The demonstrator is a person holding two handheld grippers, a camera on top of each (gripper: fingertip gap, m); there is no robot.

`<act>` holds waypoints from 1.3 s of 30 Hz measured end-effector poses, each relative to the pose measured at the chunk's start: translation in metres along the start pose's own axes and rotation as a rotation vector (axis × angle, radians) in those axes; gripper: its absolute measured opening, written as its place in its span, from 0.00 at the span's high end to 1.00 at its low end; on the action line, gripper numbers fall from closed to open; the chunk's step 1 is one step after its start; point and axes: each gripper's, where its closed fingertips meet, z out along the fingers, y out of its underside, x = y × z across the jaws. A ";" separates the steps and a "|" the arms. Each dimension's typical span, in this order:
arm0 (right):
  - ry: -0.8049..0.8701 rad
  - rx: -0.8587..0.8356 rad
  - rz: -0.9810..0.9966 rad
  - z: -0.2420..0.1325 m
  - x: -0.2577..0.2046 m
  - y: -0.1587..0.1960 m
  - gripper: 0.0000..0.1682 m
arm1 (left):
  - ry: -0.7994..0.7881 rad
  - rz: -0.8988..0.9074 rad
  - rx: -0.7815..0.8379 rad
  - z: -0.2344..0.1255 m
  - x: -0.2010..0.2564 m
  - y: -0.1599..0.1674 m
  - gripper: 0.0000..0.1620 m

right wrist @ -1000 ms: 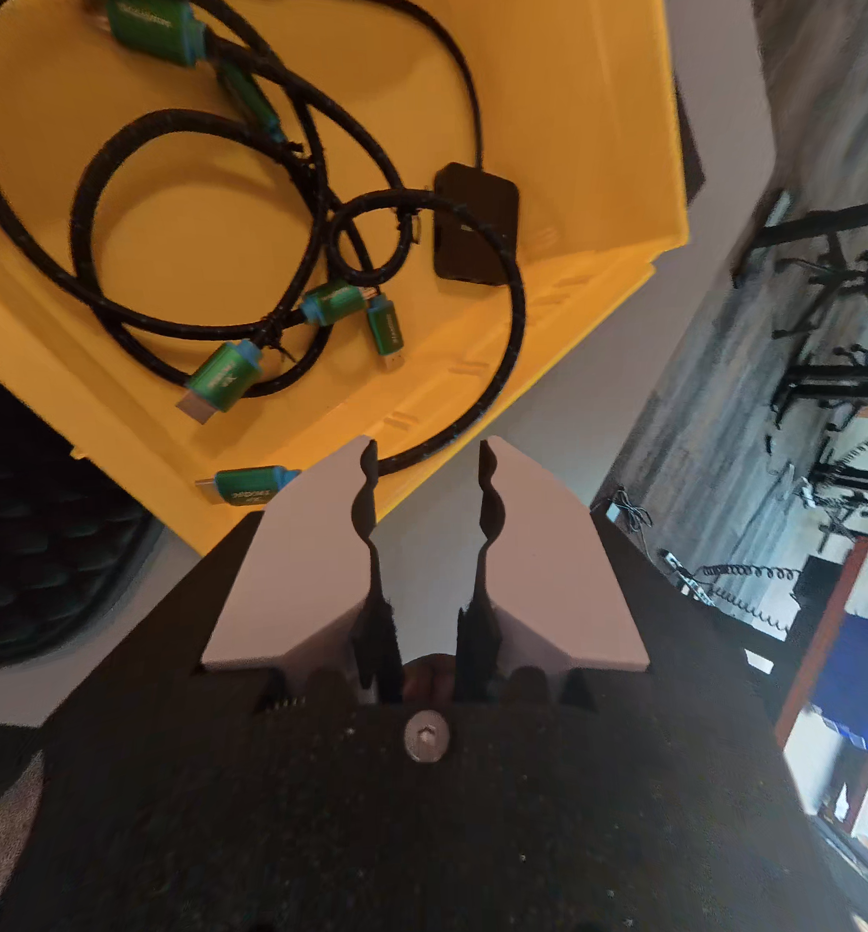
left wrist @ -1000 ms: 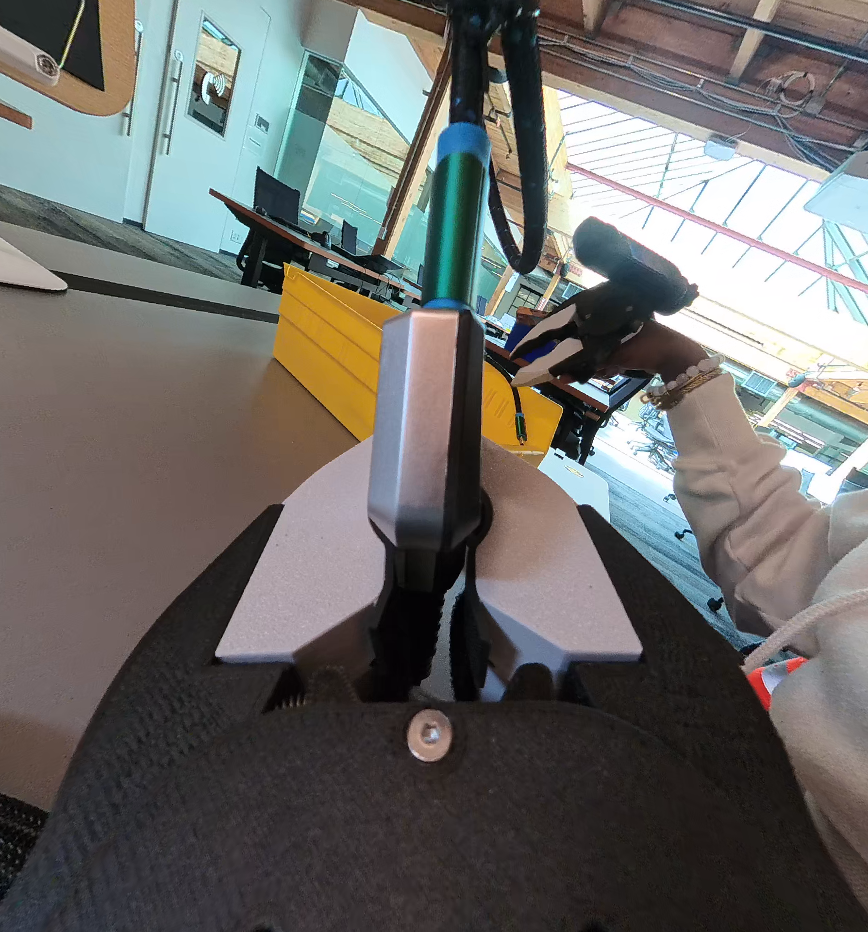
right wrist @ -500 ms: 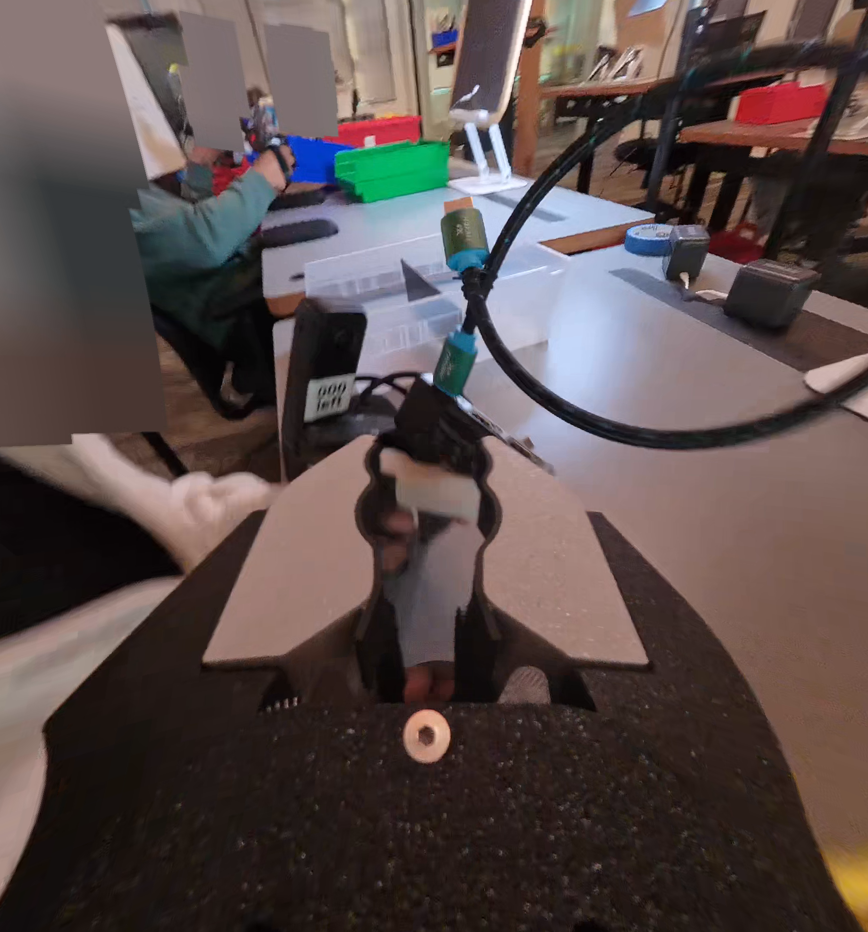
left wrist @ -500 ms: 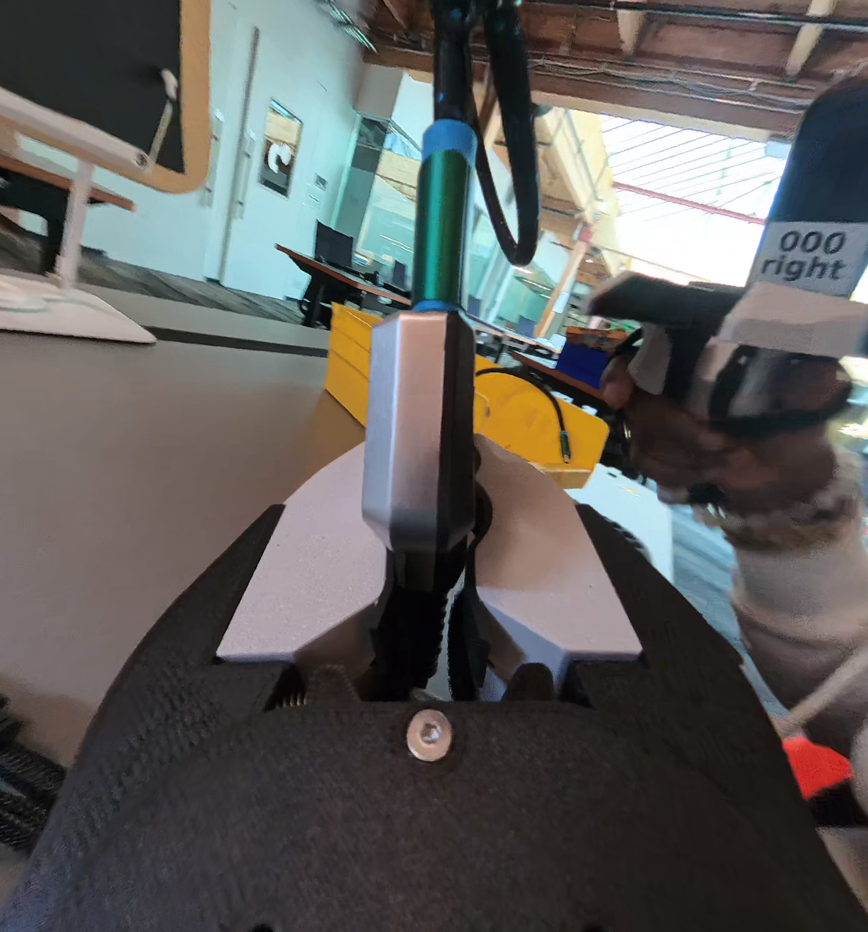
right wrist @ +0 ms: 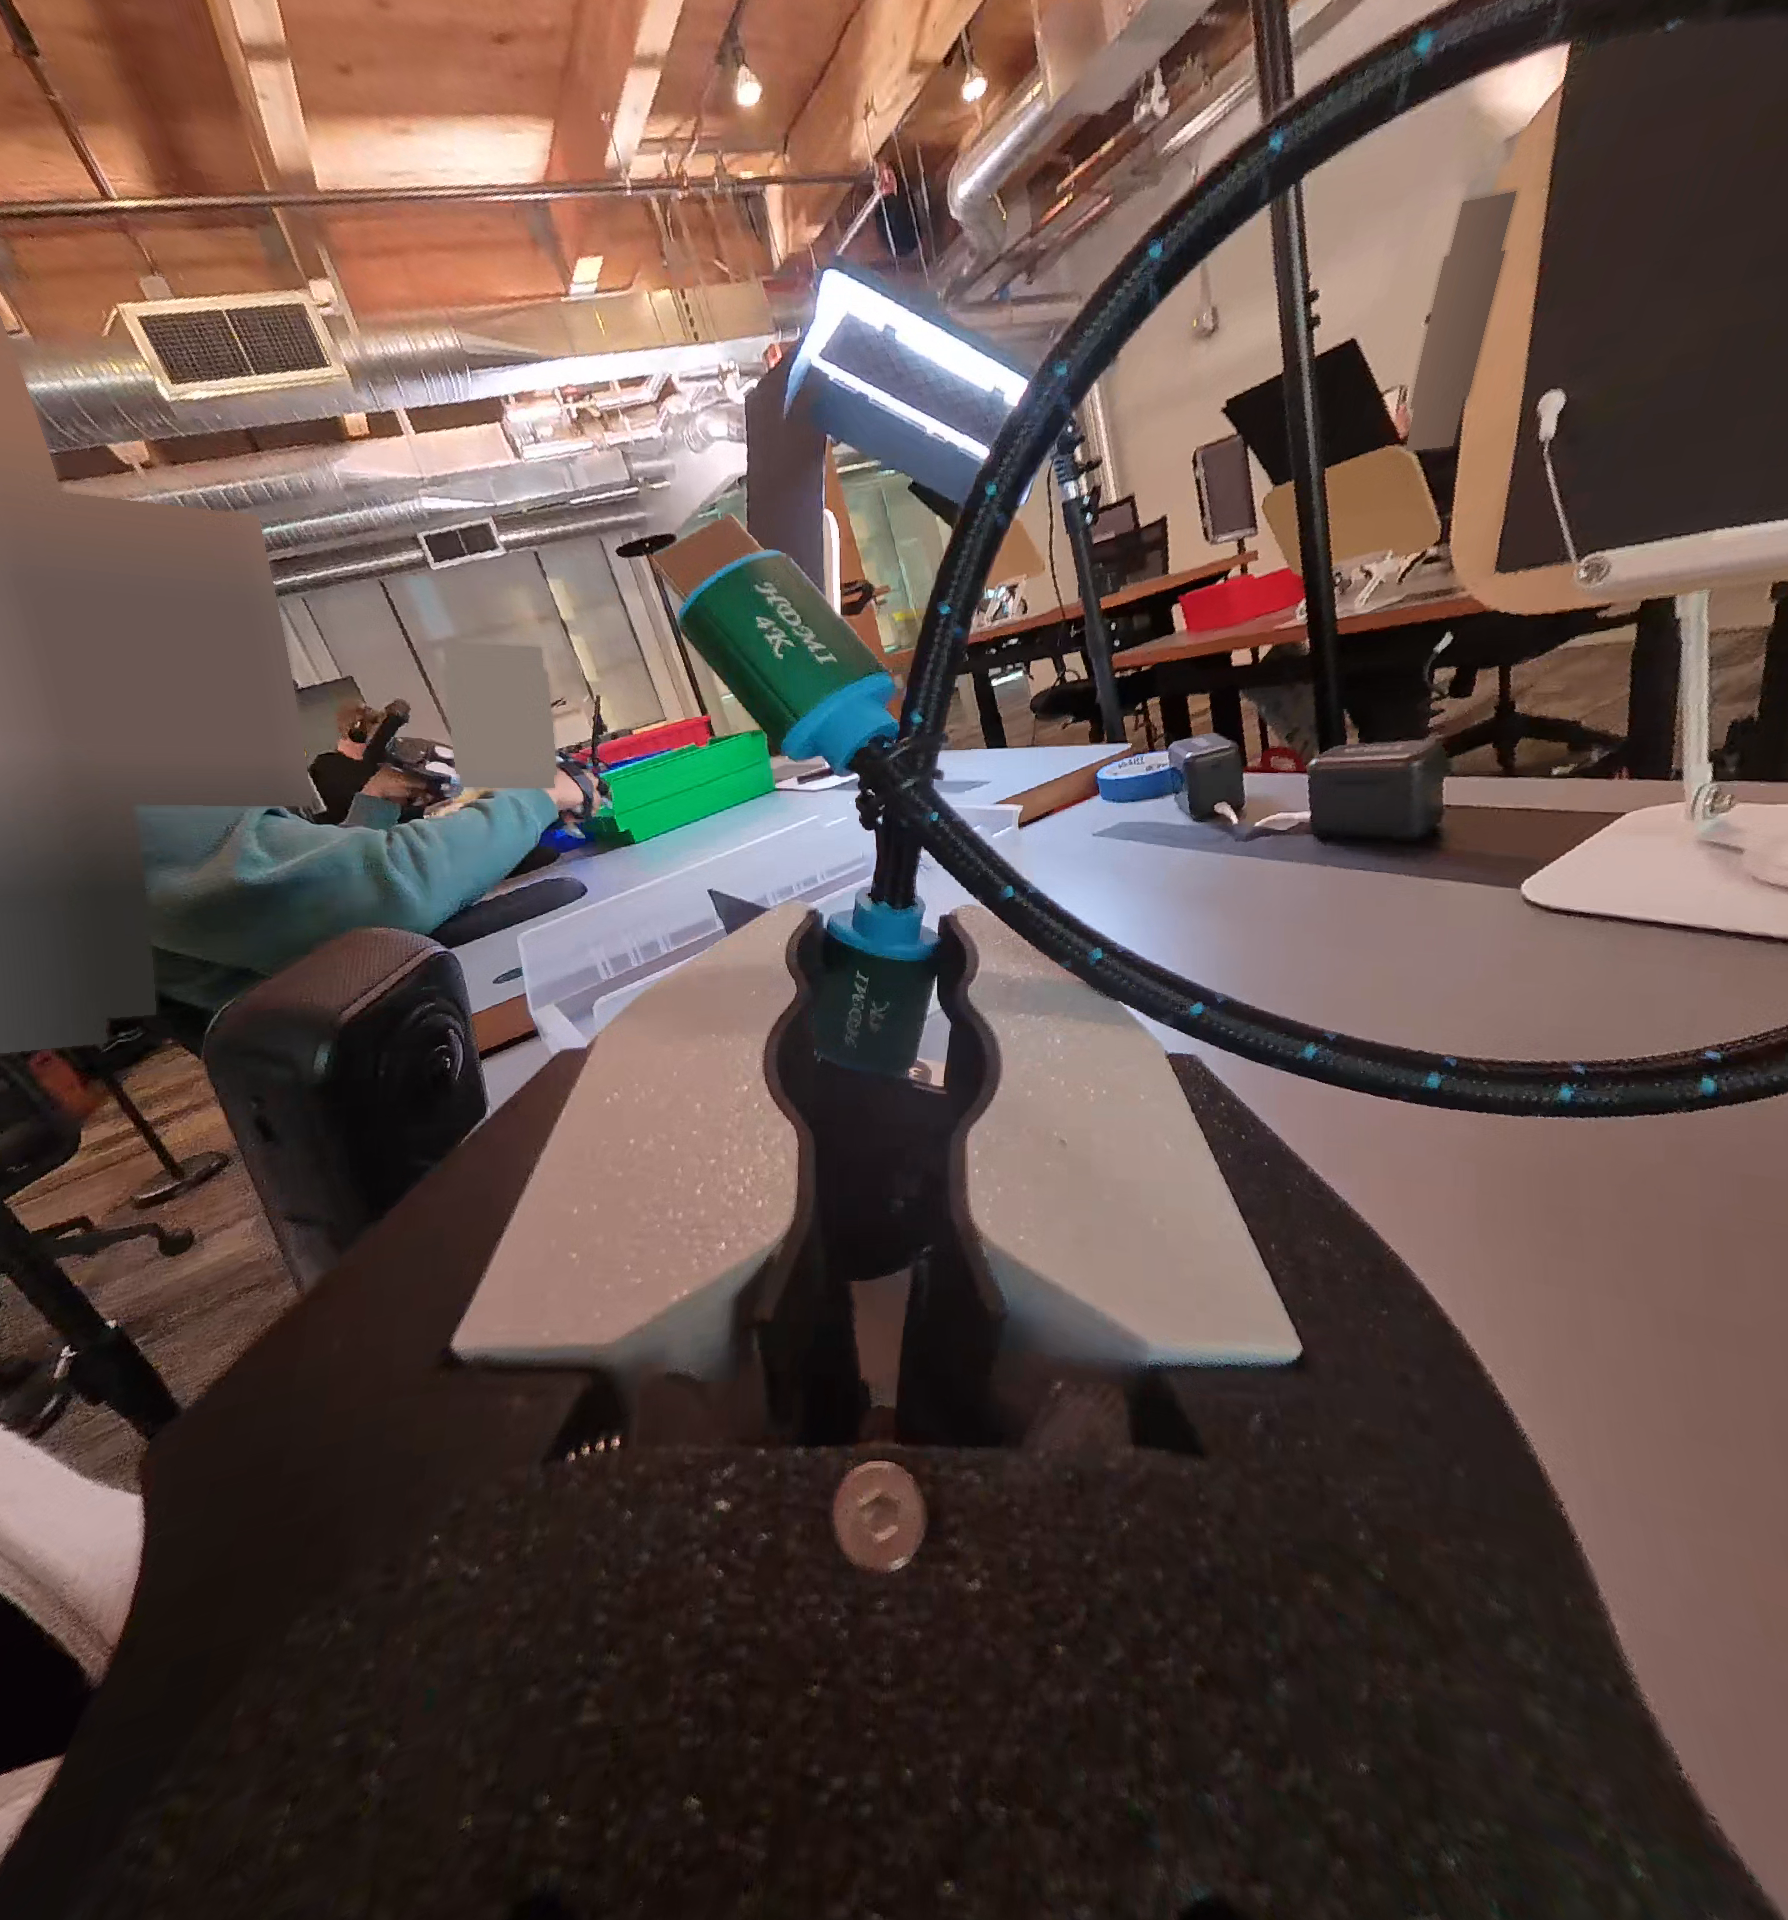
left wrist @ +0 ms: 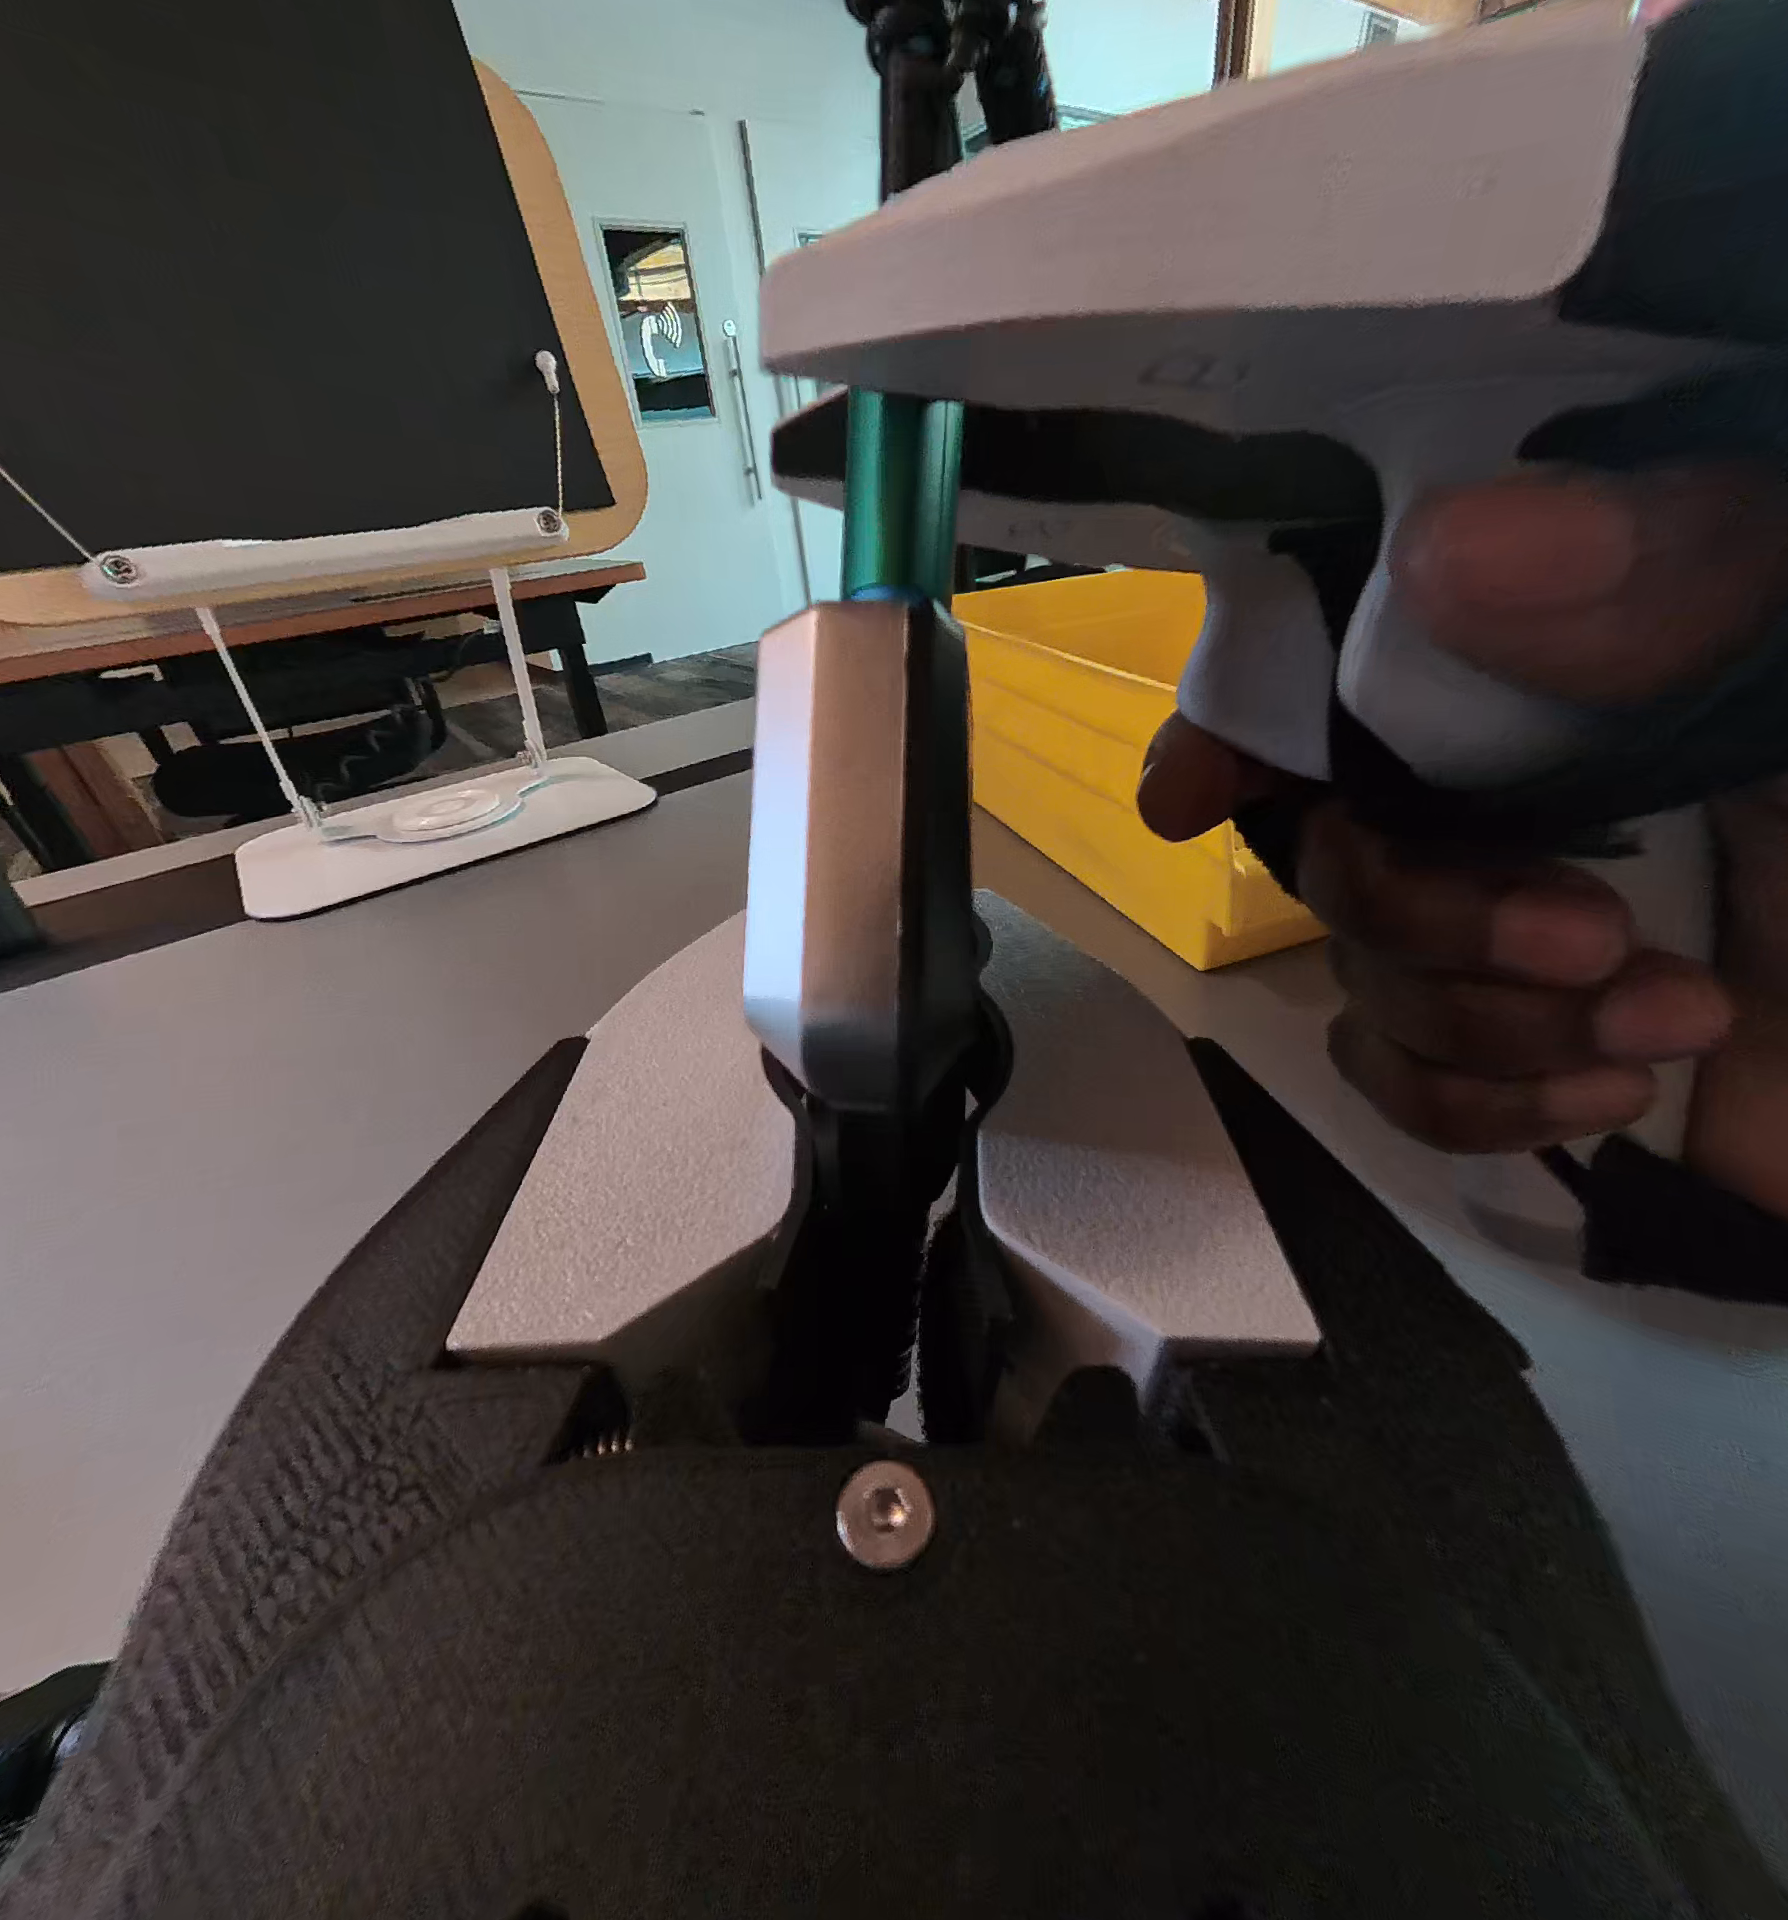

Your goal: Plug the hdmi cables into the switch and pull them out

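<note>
My left gripper (left wrist: 869, 997) is shut on the switch (left wrist: 828, 831), a silver and black box held upright above the grey table. A green HDMI plug (left wrist: 900, 499) sits in the switch's top end. My right gripper (right wrist: 874, 966) has come in from the right and is shut on this green plug (right wrist: 869, 1013), with the black switch (right wrist: 885, 1164) just below its fingertips. Its fingers (left wrist: 1129, 343) show from the side in the left wrist view. A second green plug (right wrist: 781, 655) hangs free on the black braided cable (right wrist: 973, 520) looping above.
A yellow bin (left wrist: 1077, 748) stands on the table behind the switch. A white stand (left wrist: 433, 831) holding a dark board is at the far left. The right wrist view shows green bins (right wrist: 682, 790), a blue tape roll (right wrist: 1134, 774), black boxes (right wrist: 1373, 790) and seated people. One gripper's finger ends stand about 8 cm off the other's.
My right gripper swung from above the yellow bin over to the switch and closed around the plugged-in green plug. My left gripper kept hold of the switch and turned left.
</note>
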 end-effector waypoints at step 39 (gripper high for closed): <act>0.233 -0.646 -0.614 -0.107 0.094 0.000 0.65 | 0.095 -0.067 0.120 -0.016 0.004 -0.015 0.85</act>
